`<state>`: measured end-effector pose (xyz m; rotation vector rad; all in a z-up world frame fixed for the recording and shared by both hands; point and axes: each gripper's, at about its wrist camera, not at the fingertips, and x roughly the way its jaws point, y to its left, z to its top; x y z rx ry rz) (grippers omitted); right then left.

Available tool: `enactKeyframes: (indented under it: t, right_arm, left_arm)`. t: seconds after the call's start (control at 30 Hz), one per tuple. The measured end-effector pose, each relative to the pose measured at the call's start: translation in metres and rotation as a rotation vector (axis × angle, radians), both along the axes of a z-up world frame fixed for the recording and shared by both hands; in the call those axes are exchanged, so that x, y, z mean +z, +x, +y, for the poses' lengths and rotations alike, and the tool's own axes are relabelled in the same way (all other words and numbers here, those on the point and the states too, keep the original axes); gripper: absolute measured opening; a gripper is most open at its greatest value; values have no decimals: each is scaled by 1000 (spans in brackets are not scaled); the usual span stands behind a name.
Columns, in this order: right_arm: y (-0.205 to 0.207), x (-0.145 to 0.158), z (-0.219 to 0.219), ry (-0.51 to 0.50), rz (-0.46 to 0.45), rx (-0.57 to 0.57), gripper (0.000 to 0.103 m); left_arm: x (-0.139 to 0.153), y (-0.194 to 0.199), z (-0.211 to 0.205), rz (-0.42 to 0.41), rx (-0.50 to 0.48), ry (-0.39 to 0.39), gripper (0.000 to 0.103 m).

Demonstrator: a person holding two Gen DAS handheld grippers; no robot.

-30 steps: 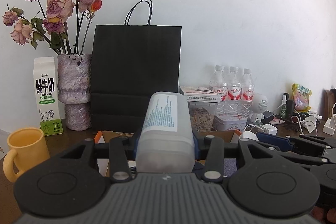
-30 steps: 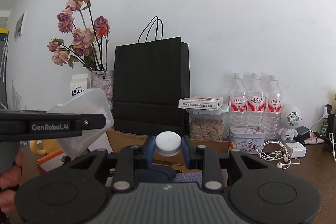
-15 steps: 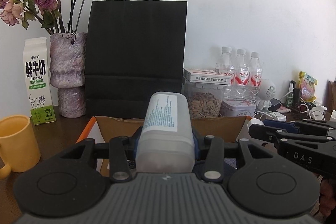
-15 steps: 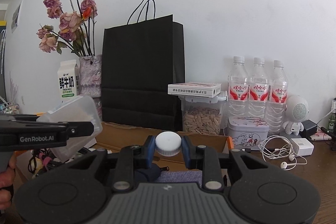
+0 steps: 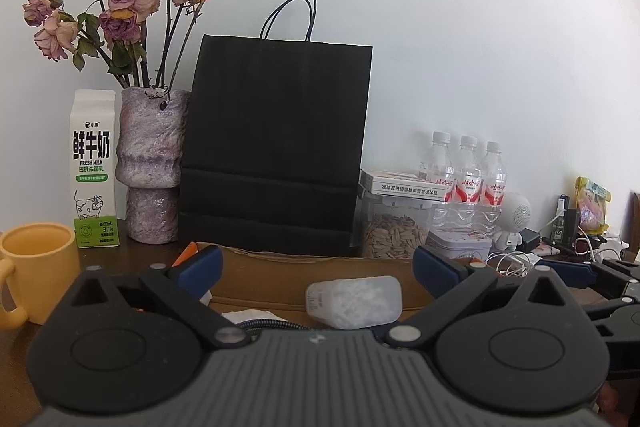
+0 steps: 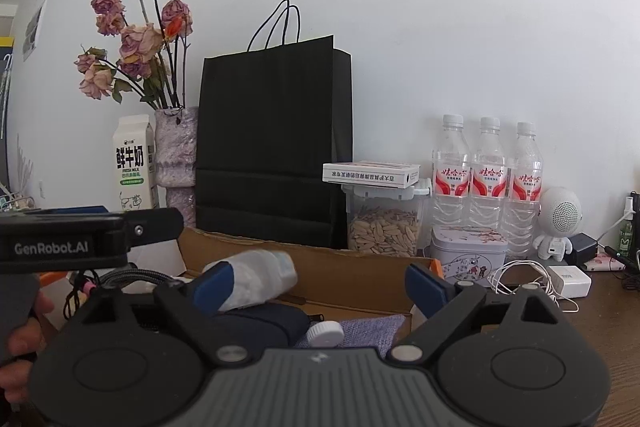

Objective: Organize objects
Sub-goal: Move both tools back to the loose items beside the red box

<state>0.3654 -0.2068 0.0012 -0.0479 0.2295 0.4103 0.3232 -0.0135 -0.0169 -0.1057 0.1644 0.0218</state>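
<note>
A frosted white plastic bottle lies on its side inside an open cardboard box; it also shows in the right wrist view, resting on a dark pouch. A white cap lies in the box on a purple cloth. My left gripper is open and empty above the bottle. My right gripper is open and empty above the cap. The left gripper's body shows at the left of the right wrist view.
A black paper bag stands behind the box. A vase of dried roses, a milk carton and a yellow mug are left. A seed jar, three water bottles, a tin, earphones and chargers are right.
Both grippers have opened. The bottle left my left gripper and now lies in the box. The cap left my right gripper and lies on the cloth.
</note>
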Motion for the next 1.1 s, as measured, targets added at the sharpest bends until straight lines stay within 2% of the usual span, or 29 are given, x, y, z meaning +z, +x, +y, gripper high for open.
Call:
enactKeyframes:
  t: [0.57, 0.8, 1.1]
  right_arm:
    - [-27, 4, -2, -25, -45, -45, 99]
    - [-59, 5, -12, -25, -42, -61, 101]
    - [-111, -3, -23, -39, 34, -38, 102]
  left_arm:
    - [-2, -32, 0, -35, 55, -27, 103]
    - [-5, -65, -2, -21, 65, -13, 103]
    - [-7, -119, 0, 25, 82, -2, 103]
